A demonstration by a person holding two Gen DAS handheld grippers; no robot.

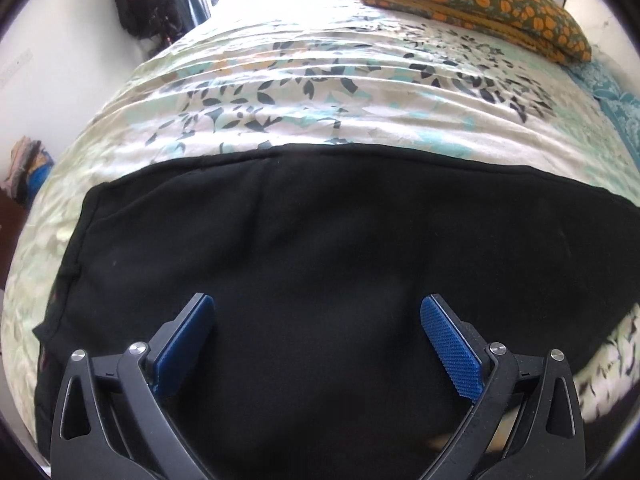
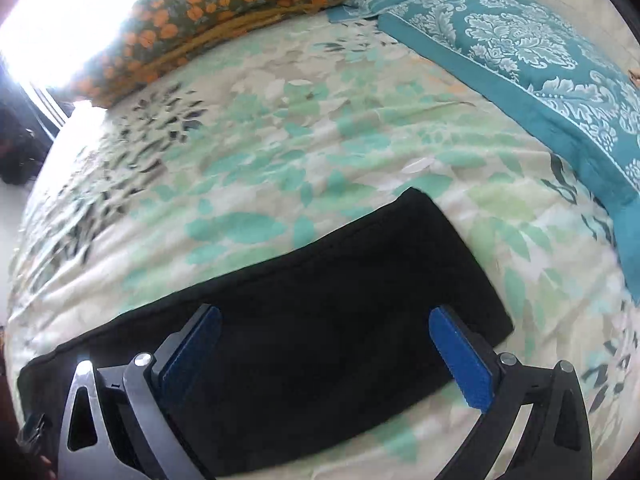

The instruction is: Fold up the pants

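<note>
Black pants [image 1: 304, 248] lie flat on a bed with a leaf-patterned sheet [image 1: 320, 92]. In the left wrist view they fill the lower half of the frame, and my left gripper [image 1: 316, 304] hovers open above them with nothing between its blue pads [image 1: 450, 350]. In the right wrist view one end of the pants [image 2: 344, 308] lies as a long band running to a squared end at the right. My right gripper [image 2: 326, 314] is open over that band, holding nothing. Whether either gripper touches the cloth cannot be told.
A folded orange-flowered blanket [image 1: 472, 0] lies at the far side of the bed, also the blanket [image 2: 224, 12]. A teal patterned pillow [image 2: 532, 52] lies at the right. A dark bag [image 1: 140, 0] stands by the wall, and clothes [image 1: 28, 164] are piled at left.
</note>
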